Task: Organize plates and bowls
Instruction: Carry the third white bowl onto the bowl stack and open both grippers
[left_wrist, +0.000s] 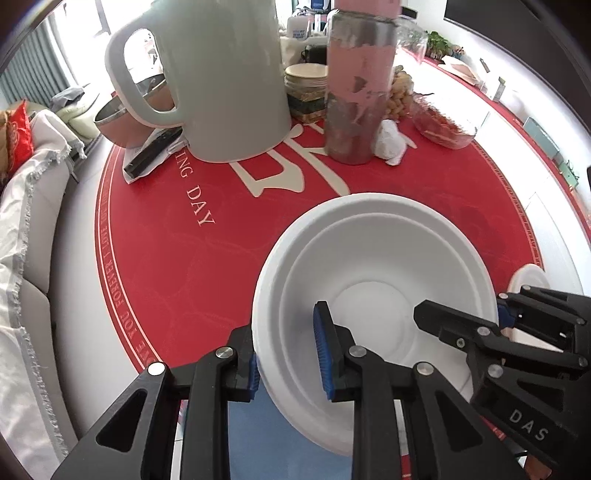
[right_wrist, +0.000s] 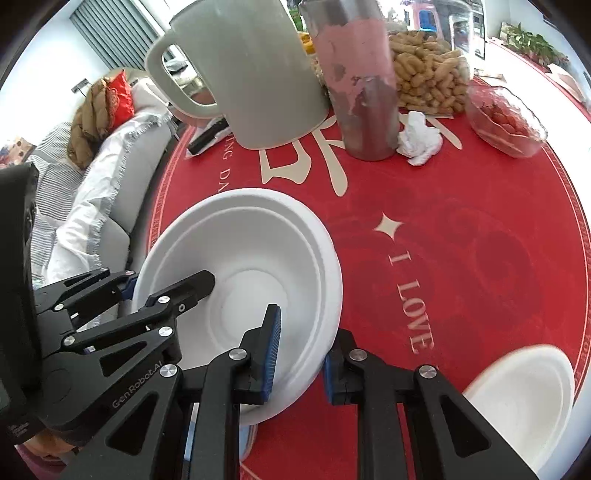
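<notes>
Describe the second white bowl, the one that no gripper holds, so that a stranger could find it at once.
On the round red table mat, look at the near edge, right of the white bowl held by both grippers. The second white bowl sits there alone on the mat. Unlike its twin, nothing grips its rim.

A kettle (left_wrist: 225, 81) stands beside a pink bottle (left_wrist: 356, 92) on the red mat (left_wrist: 177, 258); peanuts (right_wrist: 428, 70) and a crumpled tissue (right_wrist: 419, 138) lie behind.

Kettle (left_wrist: 229, 81) and jar (left_wrist: 356, 92) ahead
</notes>
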